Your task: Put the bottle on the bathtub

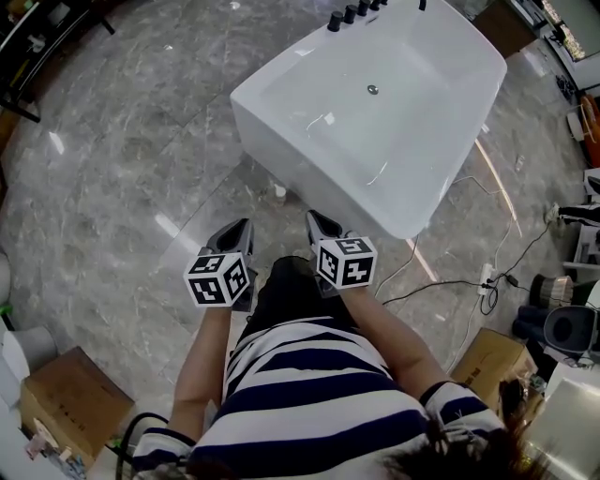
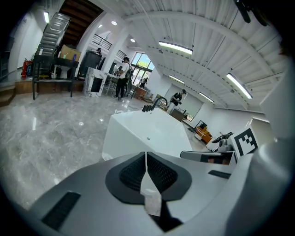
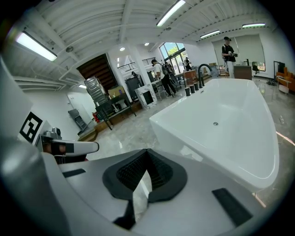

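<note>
A white bathtub [image 1: 375, 103] stands on the grey marble floor ahead of me; it also fills the middle of the left gripper view [image 2: 152, 131] and the right side of the right gripper view [image 3: 221, 124]. A small white bottle [image 1: 279, 191] stands on the floor against the tub's near side, between and beyond the two grippers. My left gripper [image 1: 239, 230] is shut and holds nothing, its pads pressed together [image 2: 146, 159]. The right gripper [image 1: 319, 223] is likewise shut and empty [image 3: 147, 161]. Both hover side by side at waist height, short of the tub.
Black faucet knobs [image 1: 349, 14] line the tub's far rim. Cardboard boxes sit at the lower left [image 1: 70, 398] and lower right [image 1: 487, 361]. Cables and a power strip [image 1: 487, 277] lie on the floor right of the tub. People stand far off [image 2: 122, 76].
</note>
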Available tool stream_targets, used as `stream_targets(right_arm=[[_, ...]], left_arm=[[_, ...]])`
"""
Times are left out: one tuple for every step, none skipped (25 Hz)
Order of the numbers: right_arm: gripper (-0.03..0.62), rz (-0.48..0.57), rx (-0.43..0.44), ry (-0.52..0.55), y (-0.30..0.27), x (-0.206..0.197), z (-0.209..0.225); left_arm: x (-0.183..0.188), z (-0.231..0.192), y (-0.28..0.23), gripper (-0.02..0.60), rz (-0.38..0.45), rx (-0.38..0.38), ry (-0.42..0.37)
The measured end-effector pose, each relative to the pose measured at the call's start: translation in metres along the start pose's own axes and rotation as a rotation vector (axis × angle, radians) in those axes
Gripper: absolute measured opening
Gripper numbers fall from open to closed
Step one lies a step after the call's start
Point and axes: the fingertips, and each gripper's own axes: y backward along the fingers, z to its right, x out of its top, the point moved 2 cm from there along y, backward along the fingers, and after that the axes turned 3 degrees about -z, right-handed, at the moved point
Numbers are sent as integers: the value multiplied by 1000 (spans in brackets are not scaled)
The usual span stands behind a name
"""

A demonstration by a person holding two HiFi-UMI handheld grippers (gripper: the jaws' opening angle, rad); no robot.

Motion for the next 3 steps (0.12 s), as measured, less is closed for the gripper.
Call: stream_targets(right_arm=[[26,1,0,2,0,0,0],[26,1,0,5,-1,1,-1],[26,2,0,8,-2,1,-1]], left_arm=[[1,-1,0,25,1,0,-2],[1,-2,0,23,2,1,-3],[2,-3,-1,24,2,2,-5]])
